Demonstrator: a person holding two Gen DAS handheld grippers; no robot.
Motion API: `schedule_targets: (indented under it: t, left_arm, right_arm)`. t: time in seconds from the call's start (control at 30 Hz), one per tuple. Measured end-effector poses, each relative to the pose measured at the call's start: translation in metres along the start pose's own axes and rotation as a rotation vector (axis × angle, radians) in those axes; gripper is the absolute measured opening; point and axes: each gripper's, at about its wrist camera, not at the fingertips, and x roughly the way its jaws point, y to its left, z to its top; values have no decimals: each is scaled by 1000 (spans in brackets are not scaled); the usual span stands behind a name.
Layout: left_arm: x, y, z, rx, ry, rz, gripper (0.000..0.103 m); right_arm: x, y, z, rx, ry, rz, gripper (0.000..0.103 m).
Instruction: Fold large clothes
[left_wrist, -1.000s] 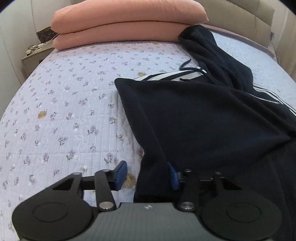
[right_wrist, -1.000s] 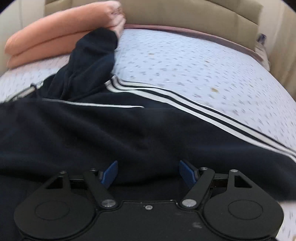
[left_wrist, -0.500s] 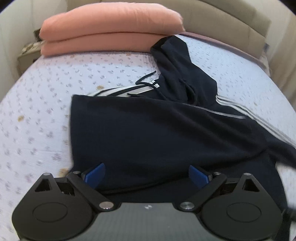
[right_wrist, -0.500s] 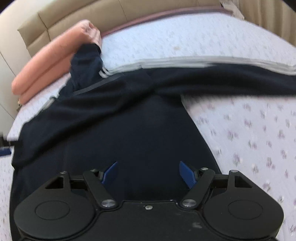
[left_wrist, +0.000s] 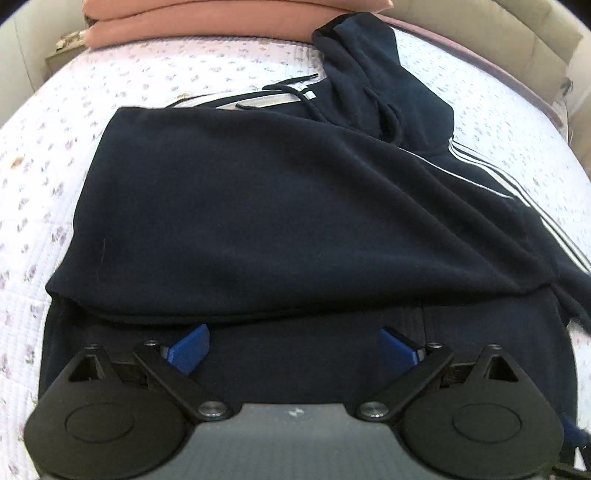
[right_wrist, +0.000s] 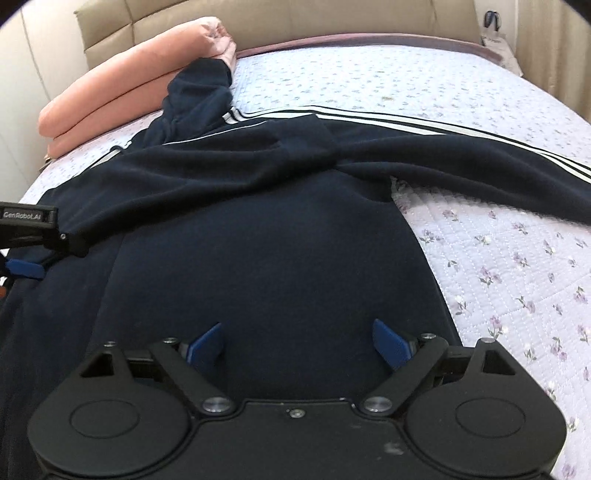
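A dark navy hoodie (left_wrist: 258, 206) with white sleeve stripes lies spread on the bed, its left side folded over the body. It also shows in the right wrist view (right_wrist: 280, 258), with one striped sleeve (right_wrist: 480, 158) stretched out to the right and the hood (right_wrist: 199, 92) against the pillows. My left gripper (left_wrist: 293, 350) is open and empty above the hoodie's lower hem. My right gripper (right_wrist: 297, 345) is open and empty above the hoodie's body. The left gripper's body (right_wrist: 33, 229) shows at the left edge of the right wrist view.
The bed has a white quilt (right_wrist: 517, 280) with small purple flowers. Two stacked salmon-pink pillows (right_wrist: 122, 88) lie at the head by a beige padded headboard (right_wrist: 332, 18). A nightstand (left_wrist: 66, 55) stands at the far left.
My left gripper let go of the hoodie's edge and opened wide, then moved right over the hem. My right gripper stayed open and swung back above the hoodie's body.
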Motion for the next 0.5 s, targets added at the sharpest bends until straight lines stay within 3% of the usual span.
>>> schedule_targets:
  t: [0.3, 0.4, 0.5]
  left_arm:
    - [-3, 16, 4, -88, 17, -71, 98]
    - [-10, 21, 6, -121, 23, -97, 96]
    - [-23, 19, 11, -107, -13, -119, 96]
  right_arm:
    - [0, -8, 4, 97, -36, -2, 103]
    - [-10, -31, 17, 236, -51, 74, 101]
    - [-24, -73, 35, 399, -127, 149, 101]
